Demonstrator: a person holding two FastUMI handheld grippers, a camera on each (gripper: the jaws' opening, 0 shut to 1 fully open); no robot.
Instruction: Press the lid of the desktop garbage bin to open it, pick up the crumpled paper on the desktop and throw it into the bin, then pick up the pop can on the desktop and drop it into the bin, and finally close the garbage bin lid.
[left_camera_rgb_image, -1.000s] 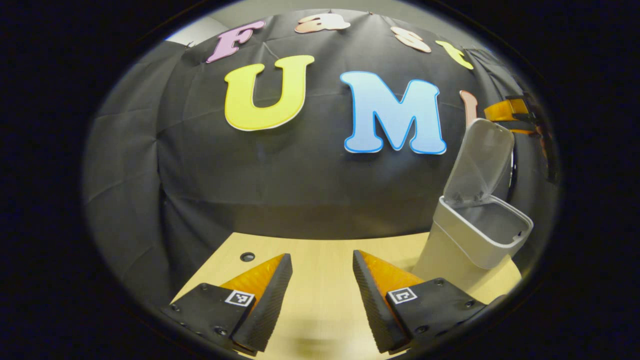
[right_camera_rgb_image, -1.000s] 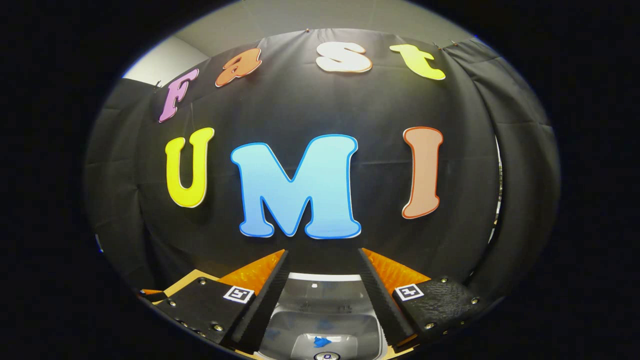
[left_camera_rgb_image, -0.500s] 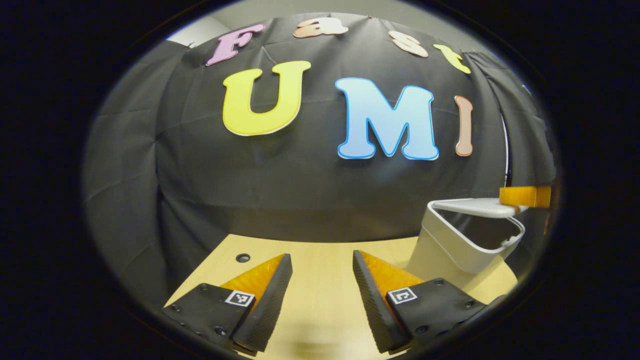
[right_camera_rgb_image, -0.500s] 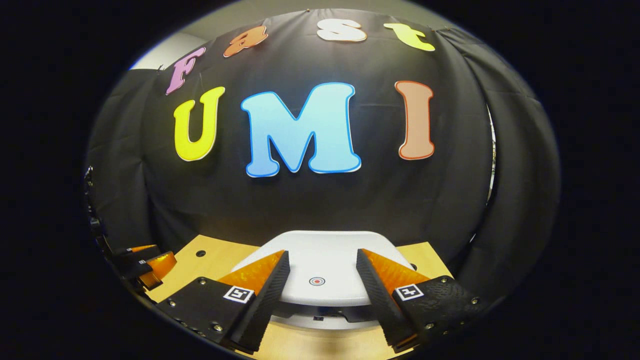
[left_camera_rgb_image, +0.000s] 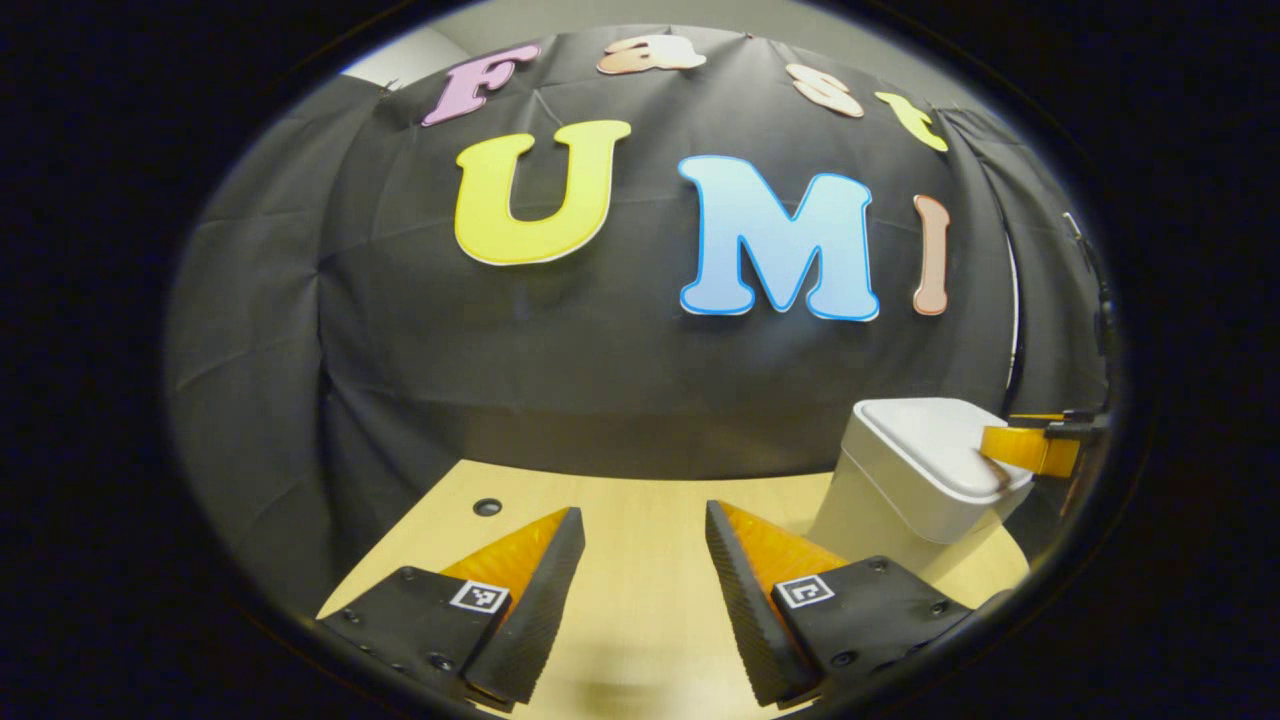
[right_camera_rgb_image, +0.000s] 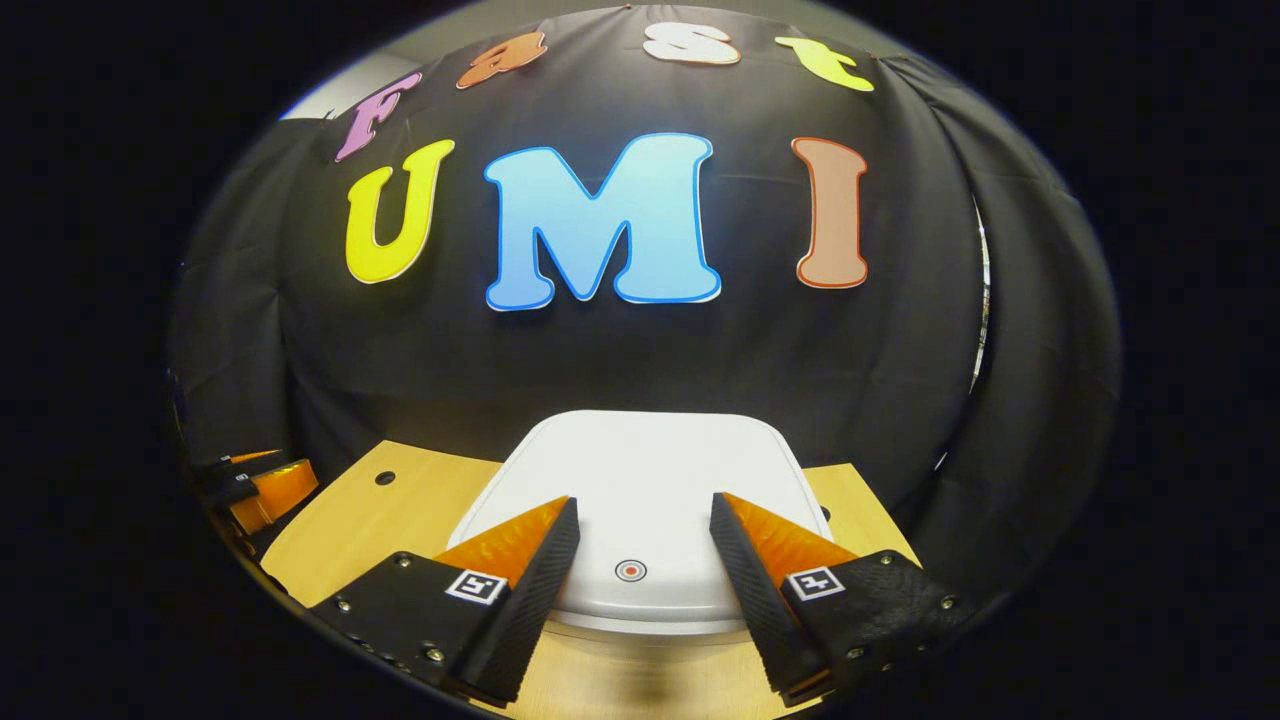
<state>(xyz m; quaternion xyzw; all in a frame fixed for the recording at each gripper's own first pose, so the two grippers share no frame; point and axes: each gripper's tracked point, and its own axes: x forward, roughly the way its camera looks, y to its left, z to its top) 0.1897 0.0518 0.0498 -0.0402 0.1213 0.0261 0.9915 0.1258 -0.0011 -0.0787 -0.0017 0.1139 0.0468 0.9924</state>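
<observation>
Lid (right_camera_rgb_image: 640, 500) has dropped shut; right tool (right_camera_rgb_image: 640, 560) open, resting on it.

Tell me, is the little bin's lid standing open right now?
No, in the left gripper view the lid lies flat on the bin, with the right gripper at its edge.

We see the garbage bin (left_camera_rgb_image: 905, 490) as smooth plastic with a soft satin sheen, and its lid (right_camera_rgb_image: 640, 500) looks equally smooth and faintly glossy. The desk (left_camera_rgb_image: 640, 520) shows a pale wood-grain finish, matt and even. Behind it the booth wall (left_camera_rgb_image: 560, 340) is matt woven cloth, creased in places. The fingers (right_camera_rgb_image: 520, 590) of the right gripper (right_camera_rgb_image: 640, 580) carry ribbed, rubbery-looking inner faces.
</observation>
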